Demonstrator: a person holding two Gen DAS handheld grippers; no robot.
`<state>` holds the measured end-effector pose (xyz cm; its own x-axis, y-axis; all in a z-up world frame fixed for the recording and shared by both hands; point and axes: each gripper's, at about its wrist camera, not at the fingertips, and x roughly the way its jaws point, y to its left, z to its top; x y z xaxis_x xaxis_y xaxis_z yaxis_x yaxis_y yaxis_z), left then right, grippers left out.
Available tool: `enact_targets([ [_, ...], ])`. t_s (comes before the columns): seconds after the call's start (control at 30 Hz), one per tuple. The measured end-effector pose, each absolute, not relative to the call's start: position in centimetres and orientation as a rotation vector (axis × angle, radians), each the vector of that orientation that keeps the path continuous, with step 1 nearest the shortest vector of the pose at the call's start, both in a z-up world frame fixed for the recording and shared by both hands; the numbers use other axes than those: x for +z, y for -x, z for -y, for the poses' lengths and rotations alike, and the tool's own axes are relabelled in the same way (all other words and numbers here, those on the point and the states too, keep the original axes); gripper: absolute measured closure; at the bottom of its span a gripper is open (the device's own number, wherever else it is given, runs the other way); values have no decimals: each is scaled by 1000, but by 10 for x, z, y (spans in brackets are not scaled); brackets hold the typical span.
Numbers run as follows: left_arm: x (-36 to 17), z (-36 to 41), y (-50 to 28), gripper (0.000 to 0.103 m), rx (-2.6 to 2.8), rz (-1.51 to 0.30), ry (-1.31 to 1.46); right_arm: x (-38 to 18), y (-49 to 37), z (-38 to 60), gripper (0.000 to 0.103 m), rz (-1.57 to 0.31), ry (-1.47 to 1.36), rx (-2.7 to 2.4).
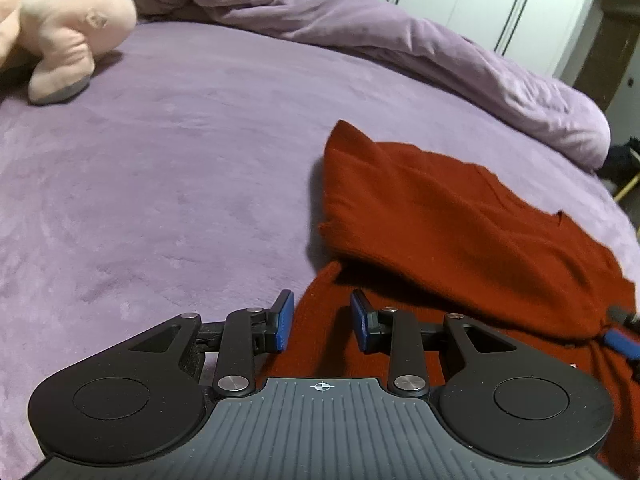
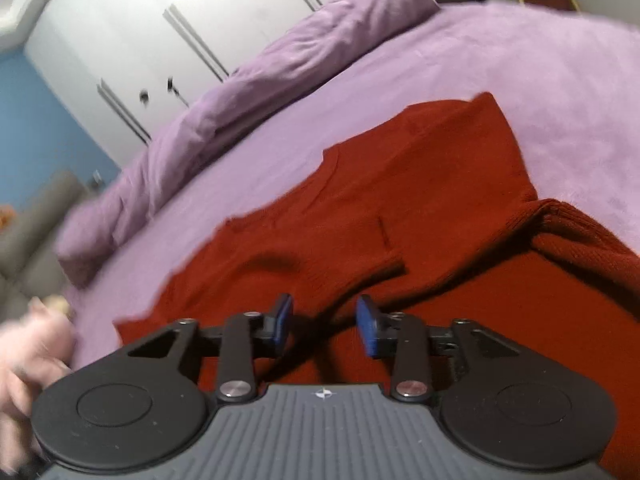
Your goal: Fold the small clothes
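Note:
A rust-red knit sweater (image 1: 460, 216) lies partly folded on the purple bed cover (image 1: 180, 160). My left gripper (image 1: 322, 322) is open over the sweater's near left edge, jaws apart, nothing between them. In the right wrist view the same sweater (image 2: 420, 200) fills the middle, with a sleeve folded across it. My right gripper (image 2: 324, 324) is open just above the sweater's body and holds nothing. The right gripper's blue tip (image 1: 622, 342) shows at the right edge of the left wrist view, against the cloth.
A pink plush toy (image 1: 60, 28) lies at the far left of the bed. A rumpled purple duvet (image 1: 400, 40) runs along the far side, also seen in the right wrist view (image 2: 248, 80). White wardrobe doors (image 2: 160, 20) stand behind.

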<state>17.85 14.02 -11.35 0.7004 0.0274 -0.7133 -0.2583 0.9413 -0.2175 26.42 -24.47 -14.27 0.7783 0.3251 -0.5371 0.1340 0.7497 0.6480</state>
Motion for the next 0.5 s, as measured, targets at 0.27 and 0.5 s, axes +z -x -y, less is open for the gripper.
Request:
enact_targets([
  [0.27,-110,-132,-183,69,161,-795,293,-157,-306,251,78,-784,-867,132],
  [0.5,-105,-123,-187,68,134,-795,255,-111,-315,250,99,-599,-844,260],
])
